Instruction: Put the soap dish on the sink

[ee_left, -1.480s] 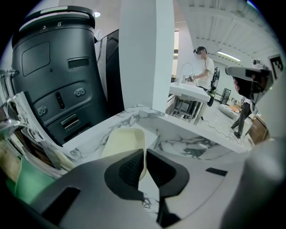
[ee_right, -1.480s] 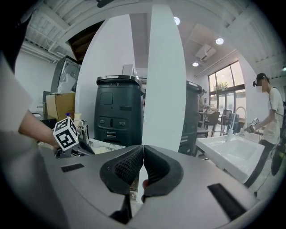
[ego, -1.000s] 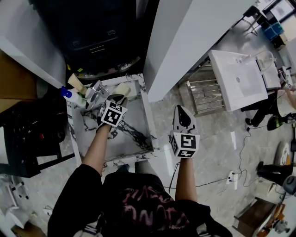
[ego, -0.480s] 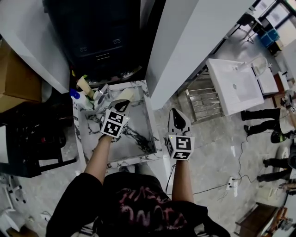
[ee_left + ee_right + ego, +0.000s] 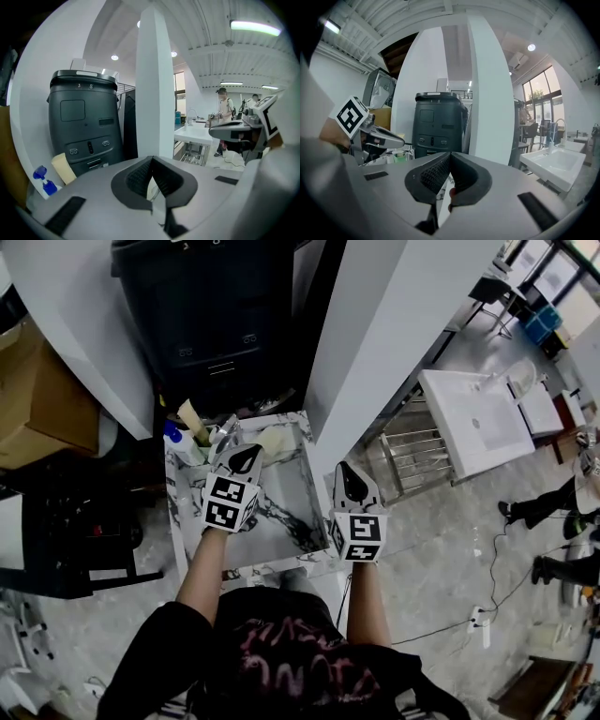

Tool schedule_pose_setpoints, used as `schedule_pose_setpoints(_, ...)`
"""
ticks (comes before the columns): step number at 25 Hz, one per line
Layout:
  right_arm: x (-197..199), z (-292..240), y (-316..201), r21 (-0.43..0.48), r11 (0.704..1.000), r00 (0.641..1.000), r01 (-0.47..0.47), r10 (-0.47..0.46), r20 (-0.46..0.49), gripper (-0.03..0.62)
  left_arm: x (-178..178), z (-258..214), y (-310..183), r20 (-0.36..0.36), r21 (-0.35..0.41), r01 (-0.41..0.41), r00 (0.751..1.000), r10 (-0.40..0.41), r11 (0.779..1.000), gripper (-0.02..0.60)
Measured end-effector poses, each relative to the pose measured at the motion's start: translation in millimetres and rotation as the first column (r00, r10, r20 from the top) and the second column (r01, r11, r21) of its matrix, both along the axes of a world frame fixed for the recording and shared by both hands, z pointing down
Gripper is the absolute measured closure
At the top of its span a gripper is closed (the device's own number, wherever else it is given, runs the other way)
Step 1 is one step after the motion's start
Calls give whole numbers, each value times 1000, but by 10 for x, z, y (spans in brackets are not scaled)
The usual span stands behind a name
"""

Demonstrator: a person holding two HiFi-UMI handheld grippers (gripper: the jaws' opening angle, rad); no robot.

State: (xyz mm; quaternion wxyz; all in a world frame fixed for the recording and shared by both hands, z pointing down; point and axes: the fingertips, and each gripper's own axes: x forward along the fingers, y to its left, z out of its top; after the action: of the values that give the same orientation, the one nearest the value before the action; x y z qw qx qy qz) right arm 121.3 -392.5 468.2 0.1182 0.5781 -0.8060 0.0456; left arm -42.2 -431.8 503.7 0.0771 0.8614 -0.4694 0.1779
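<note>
Soap dish (image 5: pixel 272 441) is lying on the marbled sink's (image 5: pixel 281 524) back rim, just beyond the left gripper (image 5: pixel 246 458), jaws clenched empty; right gripper (image 5: pixel 349 484), jaws likewise clenched empty, is hovering beside the sink.

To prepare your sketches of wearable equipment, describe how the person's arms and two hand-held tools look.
The left tool and right tool each have a pale grey body, black ribbed jaws and a white cube with black square markers. The person wears a black short-sleeved shirt with pink print.
</note>
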Motion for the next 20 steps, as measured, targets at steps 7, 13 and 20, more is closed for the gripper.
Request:
schedule_pose_setpoints(7,-143,-139,83,37,999,999,-1,-1,37,582,-241,-559,153,-8,145,36,999,-35,989,566)
schedule_pose_setpoints(13,-237,-264,157,59,998,999,-5,2,54,582,-399,-794,327,-43,177,56,998,-49,983,566)
schedule_pose_setpoints(20,-332,-368,265,83,997,997,-4,-2,72,582,-563,-962,477,-60,217,76,996,-64,973,568)
